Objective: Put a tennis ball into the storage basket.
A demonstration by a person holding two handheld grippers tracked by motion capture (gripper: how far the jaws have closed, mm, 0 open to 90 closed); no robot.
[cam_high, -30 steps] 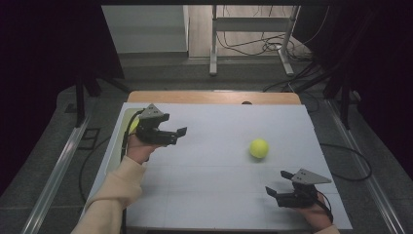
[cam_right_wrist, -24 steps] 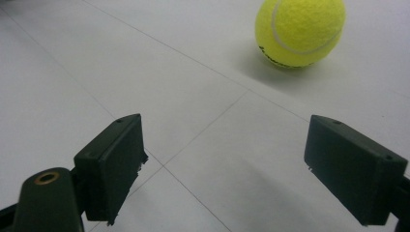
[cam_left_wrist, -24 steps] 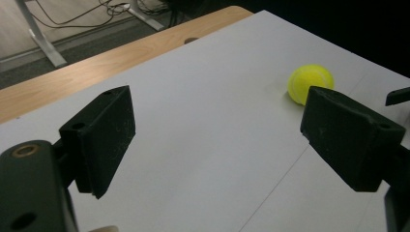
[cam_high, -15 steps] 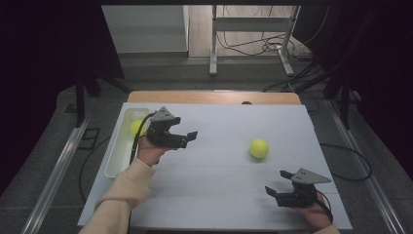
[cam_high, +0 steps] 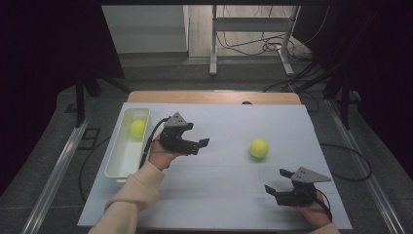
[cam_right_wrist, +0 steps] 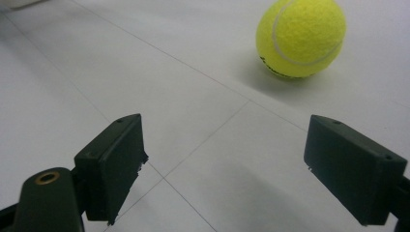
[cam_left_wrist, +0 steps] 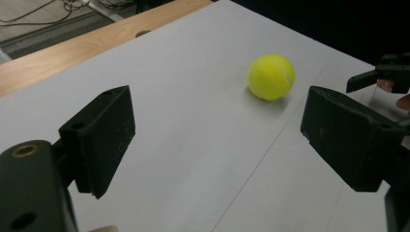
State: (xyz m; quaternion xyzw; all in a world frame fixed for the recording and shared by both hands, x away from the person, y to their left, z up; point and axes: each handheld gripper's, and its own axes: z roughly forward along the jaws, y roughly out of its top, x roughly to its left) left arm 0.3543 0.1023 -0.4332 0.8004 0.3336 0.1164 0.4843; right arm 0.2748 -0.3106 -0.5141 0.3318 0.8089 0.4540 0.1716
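Moved off the bin (cam_high: pixel 117 168), left claw (cam_high: pixel 203 144) gapes empty toward the ball (cam_high: pixel 259 148) amid bare tabletop.

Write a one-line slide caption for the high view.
Left tongs, open and empty, point toward a tennis ball on the white table; a second ball sits in the white bin.

Ball (cam_high: pixel 138 128) in bin (cam_high: pixel 118 163), left.

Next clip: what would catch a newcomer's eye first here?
The yellow ball lying loose on the white table, right of centre. A second ball sits in the white bin at the table's left edge. The left gripper, open and empty, points toward the loose ball; the right gripper, also open, waits near the front right.
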